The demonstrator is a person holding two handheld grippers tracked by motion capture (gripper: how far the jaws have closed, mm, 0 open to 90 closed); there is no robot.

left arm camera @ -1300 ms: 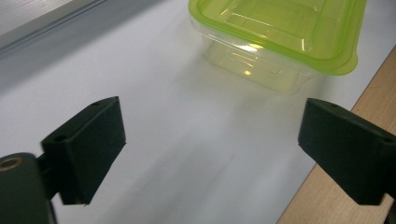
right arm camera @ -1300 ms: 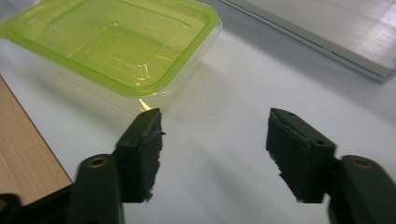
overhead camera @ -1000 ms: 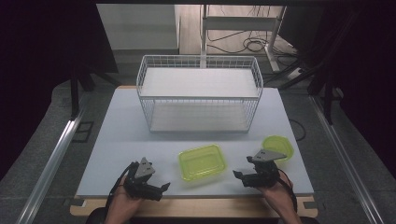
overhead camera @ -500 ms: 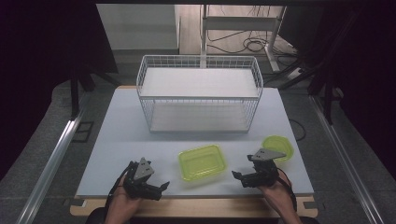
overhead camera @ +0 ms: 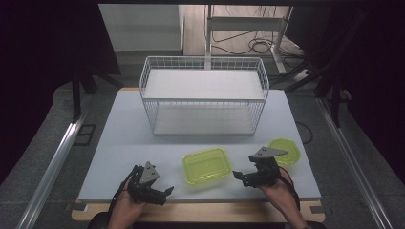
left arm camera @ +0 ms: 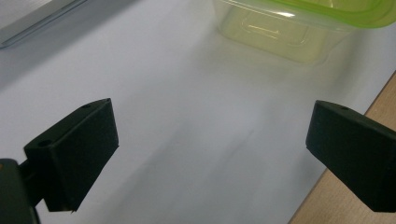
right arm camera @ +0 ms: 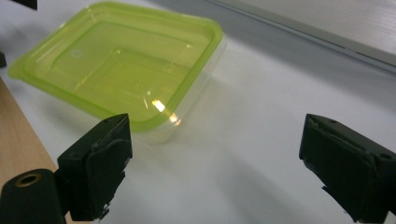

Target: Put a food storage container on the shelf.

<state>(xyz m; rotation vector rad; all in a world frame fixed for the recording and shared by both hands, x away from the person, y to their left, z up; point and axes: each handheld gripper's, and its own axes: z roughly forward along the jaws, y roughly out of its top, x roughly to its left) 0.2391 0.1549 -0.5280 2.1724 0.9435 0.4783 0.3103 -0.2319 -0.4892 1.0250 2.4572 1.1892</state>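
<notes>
Jaws of both the left gripper (overhead camera: pixel 165 192) and right gripper (overhead camera: pixel 237 175) gape empty, flanking the green container (overhead camera: pixel 206 165) near the table's (overhead camera: pixel 124 138) front edge.

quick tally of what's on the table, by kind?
Green-lidded rectangular container: 1
Green hexagonal container: 1
White wire basket: 1
Handheld grippers: 2, left gripper, right gripper
Total: 5
</notes>
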